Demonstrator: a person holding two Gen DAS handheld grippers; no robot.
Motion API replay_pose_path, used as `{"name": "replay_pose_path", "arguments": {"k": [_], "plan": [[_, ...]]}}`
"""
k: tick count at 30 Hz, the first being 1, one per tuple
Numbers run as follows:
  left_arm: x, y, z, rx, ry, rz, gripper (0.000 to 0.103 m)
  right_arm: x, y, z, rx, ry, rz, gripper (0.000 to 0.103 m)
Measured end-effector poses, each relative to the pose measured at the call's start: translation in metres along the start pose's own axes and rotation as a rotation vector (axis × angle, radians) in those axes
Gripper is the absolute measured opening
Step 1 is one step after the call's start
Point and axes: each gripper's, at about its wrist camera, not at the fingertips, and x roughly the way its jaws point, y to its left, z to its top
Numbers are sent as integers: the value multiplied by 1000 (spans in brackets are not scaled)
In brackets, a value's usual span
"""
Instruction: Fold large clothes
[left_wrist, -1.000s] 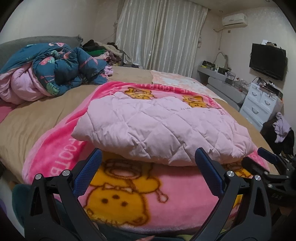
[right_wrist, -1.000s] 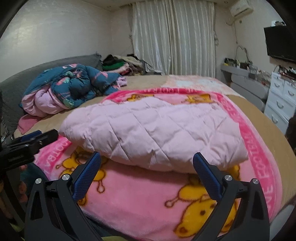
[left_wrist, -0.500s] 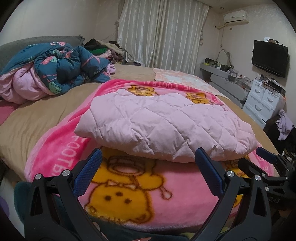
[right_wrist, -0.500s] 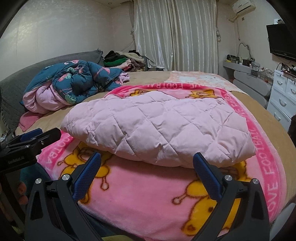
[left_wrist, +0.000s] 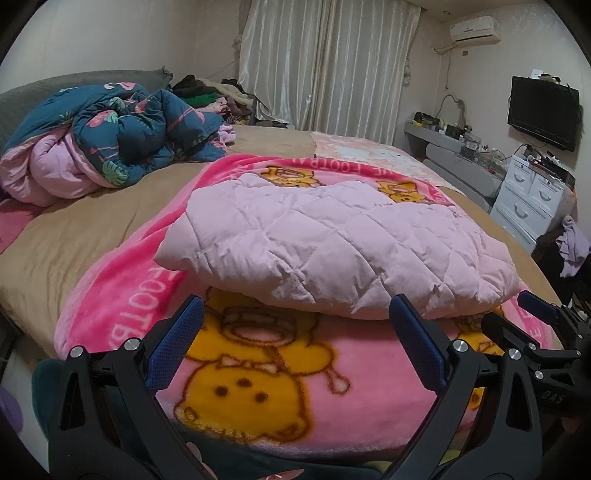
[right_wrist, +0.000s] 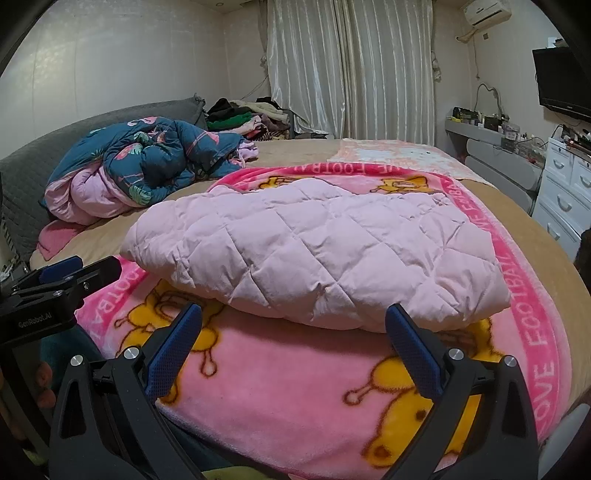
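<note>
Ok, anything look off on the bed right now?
The folded pink jacket sits neatly on the blanket. Only the blue quilt lies in a crumpled heap near the headboard. Both grippers open, holding nothing.

Crumpled blue floral duvet (left_wrist: 122, 136) near headboard; clothes pile (right_wrist: 247, 118), perhaps laundry, by curtains (right_wrist: 351, 66); wall TV (left_wrist: 542, 112)

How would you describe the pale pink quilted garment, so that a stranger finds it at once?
Start at the bed; a bright pink cartoon blanket covers its near end. The pale pink quilted garment lies folded on that blanket. It is plain, unlike the blue flowered quilt bundled near the headboard.
</note>
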Motion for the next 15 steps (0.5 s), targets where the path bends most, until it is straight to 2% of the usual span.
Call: {"name": "replay_pose_path", "arguments": {"k": [15], "plan": [[-1,0,0,2,-2,1,94,-1,-1,0,3,-4,-3,99]]}}
